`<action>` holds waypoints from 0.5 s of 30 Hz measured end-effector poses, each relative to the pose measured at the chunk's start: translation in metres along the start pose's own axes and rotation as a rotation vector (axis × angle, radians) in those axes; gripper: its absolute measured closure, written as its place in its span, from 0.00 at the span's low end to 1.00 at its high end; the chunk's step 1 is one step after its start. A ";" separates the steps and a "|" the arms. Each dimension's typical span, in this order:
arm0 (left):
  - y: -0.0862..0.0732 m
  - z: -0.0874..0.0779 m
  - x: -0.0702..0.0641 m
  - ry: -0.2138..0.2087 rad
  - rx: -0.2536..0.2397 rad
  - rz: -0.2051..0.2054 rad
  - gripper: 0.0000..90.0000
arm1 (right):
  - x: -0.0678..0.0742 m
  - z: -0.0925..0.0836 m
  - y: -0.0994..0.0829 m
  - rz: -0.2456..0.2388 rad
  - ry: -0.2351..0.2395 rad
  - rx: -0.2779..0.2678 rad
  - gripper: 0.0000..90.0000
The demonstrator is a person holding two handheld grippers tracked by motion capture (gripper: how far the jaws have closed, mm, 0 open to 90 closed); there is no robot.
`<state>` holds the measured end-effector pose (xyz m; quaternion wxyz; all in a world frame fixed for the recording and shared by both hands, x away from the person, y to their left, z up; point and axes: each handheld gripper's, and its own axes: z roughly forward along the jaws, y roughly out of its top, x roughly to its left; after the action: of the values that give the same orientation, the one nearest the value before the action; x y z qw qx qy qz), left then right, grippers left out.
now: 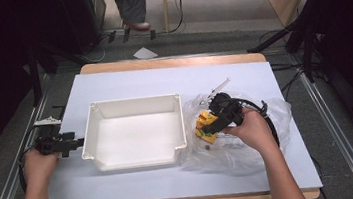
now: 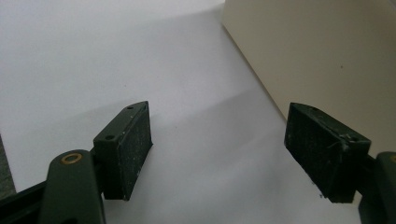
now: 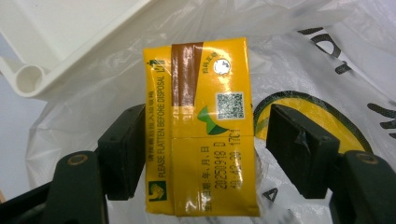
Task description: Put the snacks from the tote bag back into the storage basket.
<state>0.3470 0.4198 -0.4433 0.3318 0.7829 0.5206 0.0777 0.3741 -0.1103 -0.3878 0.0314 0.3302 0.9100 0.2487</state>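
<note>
A yellow drink carton (image 3: 201, 84) with a brown stripe and a QR code lies on a clear plastic bag (image 3: 322, 56). My right gripper (image 3: 205, 149) is open, its jaws standing either side of the carton; the left pad is at the carton's edge and the right pad a little off it. From above, the right gripper (image 1: 213, 121) points down at the carton (image 1: 203, 128) just right of the white tray (image 1: 132, 102). My left gripper (image 1: 76, 142) rests open by the tray's left wall, and in its own view the left gripper (image 2: 217, 149) has nothing between its pads.
The tray's inside is bare and its corner (image 3: 32, 77) is close to the carton. The bag (image 1: 243, 154) spreads over the table's right part, printed with black and yellow marks. A white sheet (image 1: 162, 78) covers the table. A person's legs (image 1: 131, 4) stand beyond it.
</note>
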 end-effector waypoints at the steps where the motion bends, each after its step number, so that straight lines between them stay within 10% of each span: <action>1: 0.000 0.000 0.000 0.001 -0.002 -0.001 0.27 | 0.000 0.001 0.000 0.003 0.002 0.005 0.37; 15: 0.000 0.000 0.000 -0.001 -0.004 -0.001 0.27 | 0.001 0.021 0.000 -0.009 0.016 0.015 0.47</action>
<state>0.3470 0.4203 -0.4432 0.3337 0.7820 0.5206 0.0779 0.3784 -0.1007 -0.4059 0.0228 0.3242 0.9136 0.2445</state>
